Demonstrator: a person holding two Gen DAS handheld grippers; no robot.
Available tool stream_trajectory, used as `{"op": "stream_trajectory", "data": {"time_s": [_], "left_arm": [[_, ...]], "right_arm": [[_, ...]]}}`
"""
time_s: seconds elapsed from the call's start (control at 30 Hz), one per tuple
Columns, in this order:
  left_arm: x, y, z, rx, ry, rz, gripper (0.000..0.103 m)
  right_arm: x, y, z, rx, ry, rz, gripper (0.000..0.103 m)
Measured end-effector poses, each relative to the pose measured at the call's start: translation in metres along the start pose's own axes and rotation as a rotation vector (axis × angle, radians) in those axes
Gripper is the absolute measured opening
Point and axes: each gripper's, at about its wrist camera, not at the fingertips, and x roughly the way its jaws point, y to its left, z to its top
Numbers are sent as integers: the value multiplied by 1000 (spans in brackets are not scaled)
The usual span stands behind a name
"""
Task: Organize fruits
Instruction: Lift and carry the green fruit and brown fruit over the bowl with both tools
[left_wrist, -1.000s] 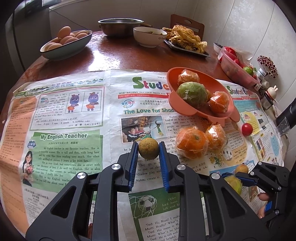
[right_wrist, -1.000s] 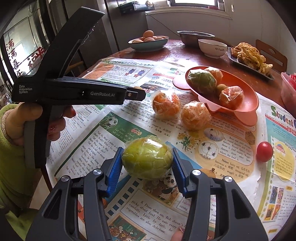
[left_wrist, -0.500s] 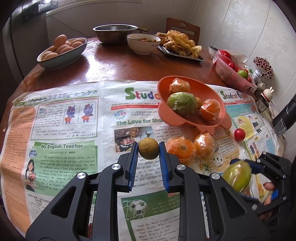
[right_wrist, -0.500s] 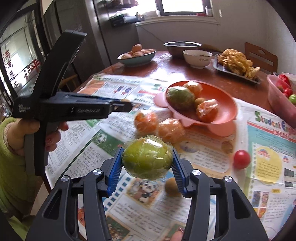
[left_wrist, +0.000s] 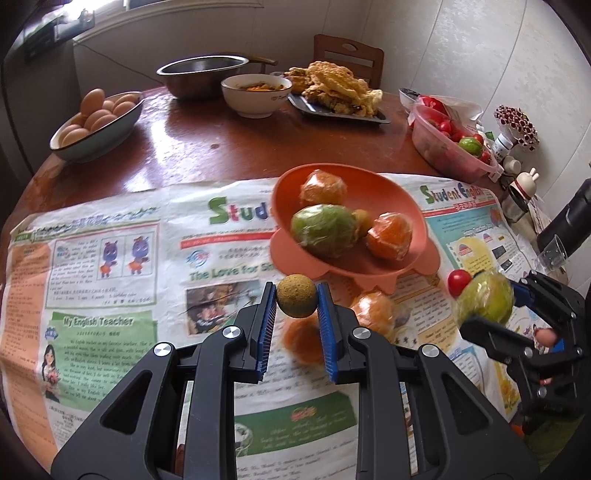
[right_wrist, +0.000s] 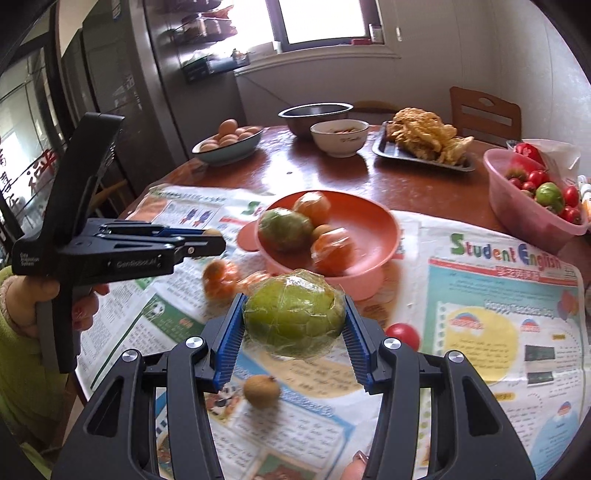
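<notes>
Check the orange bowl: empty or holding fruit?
Holding fruit: the orange bowl has a wrapped green fruit, two wrapped oranges and a small brown fruit.

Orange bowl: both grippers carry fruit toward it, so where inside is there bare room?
The orange bowl is bare along its right side. Its left and middle are crowded: a wrapped green fruit, two wrapped oranges and a small brown fruit cluster together there.

We read "Student English" and "My English Teacher" on the newspaper (left_wrist: 110, 266), "GenRobot.AI" on the left gripper (right_wrist: 212, 236)
</notes>
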Motion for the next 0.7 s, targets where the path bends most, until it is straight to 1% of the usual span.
{"op": "stream_trajectory", "data": {"time_s": [0.3, 0.7], "left_arm": [[15, -25, 14, 39, 16, -21, 15], [37, -46, 24, 80, 50, -44, 15]], "right_arm": [[3, -26, 11, 25, -13, -25, 49], [8, -44, 21, 38, -16, -39, 49]]}}
